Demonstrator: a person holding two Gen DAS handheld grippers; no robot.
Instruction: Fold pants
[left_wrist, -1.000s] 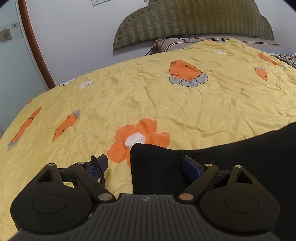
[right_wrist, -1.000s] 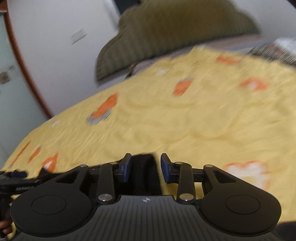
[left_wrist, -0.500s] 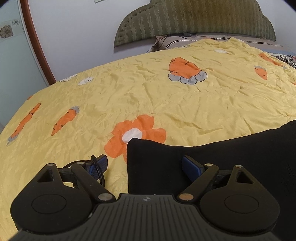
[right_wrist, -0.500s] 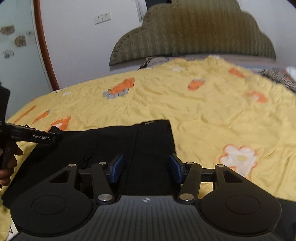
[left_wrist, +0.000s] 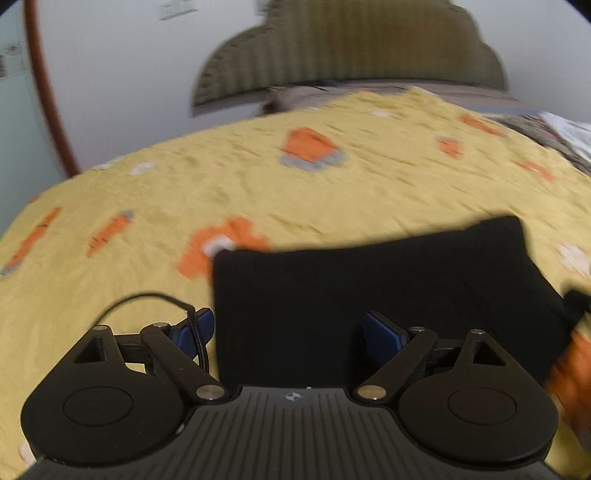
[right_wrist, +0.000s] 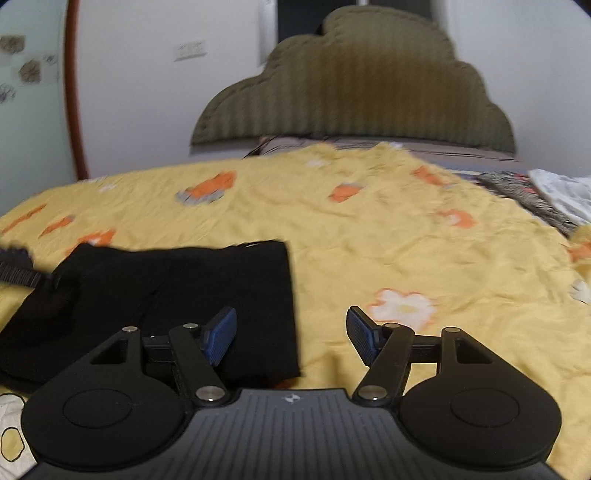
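We see the black pants (left_wrist: 369, 291) folded on the yellow bedspread (left_wrist: 332, 192), long axis running sideways. Our left gripper (left_wrist: 288, 328), wide open, straddles their left edge; our right gripper (right_wrist: 291, 332), jaws opening and gripping nothing, straddles their right edge.

Both wrist cameras are sitting low and close behind their fingers (left_wrist: 382, 332), looking down over the yellow bedspread (left_wrist: 258, 177) toward the headboard (right_wrist: 351, 92). Both are sharing the black pants (left_wrist: 369, 291), beyond the left fingers and left of the right ones.
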